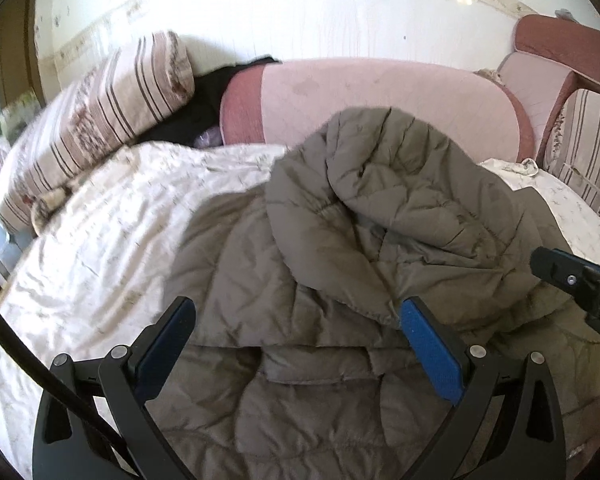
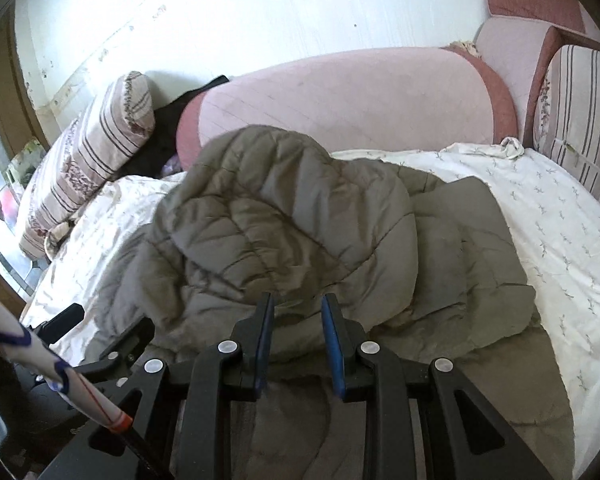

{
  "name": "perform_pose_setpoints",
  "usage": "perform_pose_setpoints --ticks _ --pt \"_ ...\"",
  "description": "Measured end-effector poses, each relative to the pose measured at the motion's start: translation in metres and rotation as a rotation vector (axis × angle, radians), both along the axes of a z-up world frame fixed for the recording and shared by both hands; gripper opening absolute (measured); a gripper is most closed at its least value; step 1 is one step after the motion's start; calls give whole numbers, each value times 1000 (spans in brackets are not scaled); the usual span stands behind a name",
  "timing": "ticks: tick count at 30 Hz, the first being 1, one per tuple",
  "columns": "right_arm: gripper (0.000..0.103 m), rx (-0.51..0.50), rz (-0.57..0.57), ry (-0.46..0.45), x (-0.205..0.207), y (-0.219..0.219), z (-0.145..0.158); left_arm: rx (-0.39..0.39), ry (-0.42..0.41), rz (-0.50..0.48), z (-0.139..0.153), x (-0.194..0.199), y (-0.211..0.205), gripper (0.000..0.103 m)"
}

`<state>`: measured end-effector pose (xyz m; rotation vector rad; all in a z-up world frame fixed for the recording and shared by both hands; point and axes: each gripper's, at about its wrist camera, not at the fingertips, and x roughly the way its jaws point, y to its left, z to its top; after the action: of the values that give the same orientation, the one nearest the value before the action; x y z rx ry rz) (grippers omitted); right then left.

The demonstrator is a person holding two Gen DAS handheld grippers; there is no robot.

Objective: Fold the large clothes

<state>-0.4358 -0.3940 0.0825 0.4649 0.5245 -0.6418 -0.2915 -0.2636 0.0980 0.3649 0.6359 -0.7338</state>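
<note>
Jacket (image 1: 340, 240) lies bunched on the bed (image 1: 100, 240), puffy, soft, light, slick shell. Left gripper (image 1: 296, 320) fingers wide apart, empty above it. Right gripper (image 2: 296, 316) fingers close together with a gap, nothing clamped. Best hold: hem or seam edge, not loose quilting.

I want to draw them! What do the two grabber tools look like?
Both the left tool and the right tool are black plastic, with curved arms, round silver bolts and flat blue bumpy pads inside each finger. A black cable runs beside the left one.
</note>
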Motion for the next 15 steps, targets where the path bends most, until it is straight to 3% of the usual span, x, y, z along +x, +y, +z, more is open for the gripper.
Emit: perform_pose_setpoints --ticks 3,8,15 --pt "27 -17 18 -19 -12 19 13 -24 -20 15 12 -4 16 102" --pt "31 -69 34 -38 -38 53 30 -77 49 9 21 -24 51 102" --pt "32 -48 17 -26 -99 99 8 -32 -4 -30 15 -85 90 102"
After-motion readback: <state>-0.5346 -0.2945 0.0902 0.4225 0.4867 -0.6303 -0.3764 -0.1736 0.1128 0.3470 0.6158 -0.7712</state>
